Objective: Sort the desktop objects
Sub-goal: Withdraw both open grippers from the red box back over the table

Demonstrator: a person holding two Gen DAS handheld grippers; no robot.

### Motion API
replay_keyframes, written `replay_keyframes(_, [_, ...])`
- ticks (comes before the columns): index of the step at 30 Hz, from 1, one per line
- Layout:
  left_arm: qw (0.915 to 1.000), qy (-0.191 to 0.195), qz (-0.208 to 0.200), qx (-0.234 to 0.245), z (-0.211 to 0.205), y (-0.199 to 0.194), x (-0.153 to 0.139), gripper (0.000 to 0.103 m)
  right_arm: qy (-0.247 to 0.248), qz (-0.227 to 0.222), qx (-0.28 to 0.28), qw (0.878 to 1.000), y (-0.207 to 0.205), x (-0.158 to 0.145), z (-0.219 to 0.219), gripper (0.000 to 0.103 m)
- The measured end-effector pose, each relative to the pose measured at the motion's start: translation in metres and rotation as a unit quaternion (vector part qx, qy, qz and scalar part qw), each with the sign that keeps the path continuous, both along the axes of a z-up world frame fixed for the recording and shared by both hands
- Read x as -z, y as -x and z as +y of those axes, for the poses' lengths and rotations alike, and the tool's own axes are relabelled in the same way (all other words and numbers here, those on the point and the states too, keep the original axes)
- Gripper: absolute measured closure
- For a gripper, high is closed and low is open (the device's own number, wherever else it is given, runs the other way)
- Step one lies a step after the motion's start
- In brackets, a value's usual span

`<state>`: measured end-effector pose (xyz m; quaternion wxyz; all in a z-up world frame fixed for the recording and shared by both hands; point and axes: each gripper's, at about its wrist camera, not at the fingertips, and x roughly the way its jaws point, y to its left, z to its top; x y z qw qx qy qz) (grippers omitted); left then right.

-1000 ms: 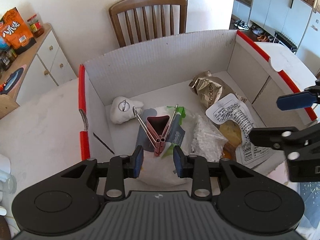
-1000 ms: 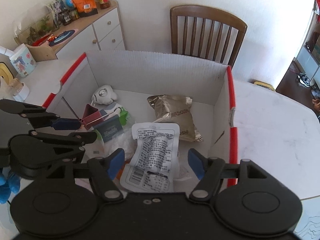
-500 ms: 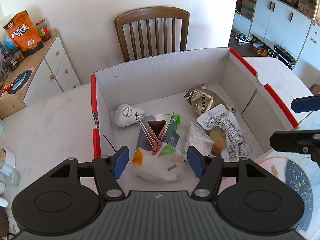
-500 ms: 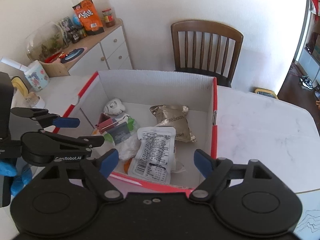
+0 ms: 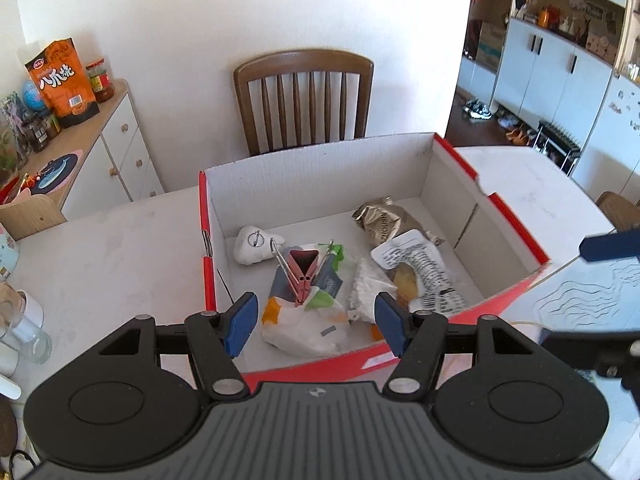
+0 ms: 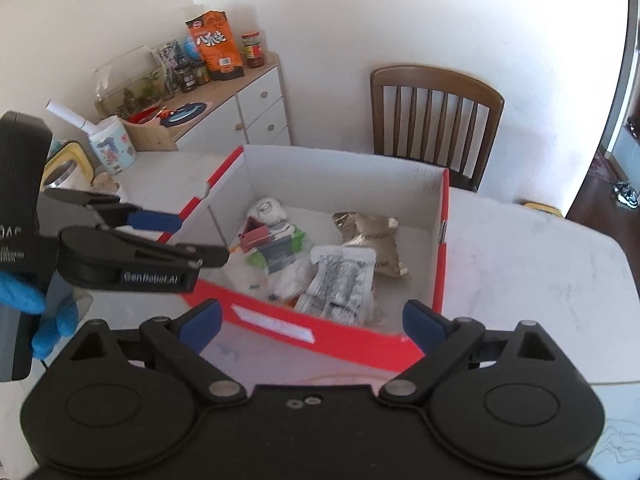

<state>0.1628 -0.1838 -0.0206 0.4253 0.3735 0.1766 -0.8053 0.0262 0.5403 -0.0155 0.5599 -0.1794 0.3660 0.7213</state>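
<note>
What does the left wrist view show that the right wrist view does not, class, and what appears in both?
Only the left wrist view shows the grey-blue cupboards, shoes on the floor and a glass jar at the table's left edge.

Only the right wrist view shows the fishbowl, a blue-gloved hand holding the left tongs, and a patterned cup.

Both show the red box, pink binder clip, gold snack pouch, white printed packet, wooden chair and orange snack bag.

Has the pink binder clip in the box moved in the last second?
No. The pink binder clip sits beside the white plush toy as before; only the camera backed away.
</note>
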Motion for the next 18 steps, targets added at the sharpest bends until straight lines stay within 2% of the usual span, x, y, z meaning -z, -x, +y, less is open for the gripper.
replay_keyframes(8, [0.9998,0.012,0.017,0.004,0.029,-0.012,-0.016,0.039,-0.001,0.008,-0.006,1.000,0.004,-0.006,-0.033,0.006])
replay_keyframes(10, [0.9997,0.013,0.019,0.005,0.037,-0.015,-0.018,0.033,-0.002,0.008,-0.007,1.000,0.005,-0.008,-0.042,0.006])
replay_keyframes(18, [0.9993,0.021,0.031,0.003,0.069,-0.033,-0.027,0.028,0.000,0.005,-0.008,1.000,0.014,-0.014,-0.075,0.006])
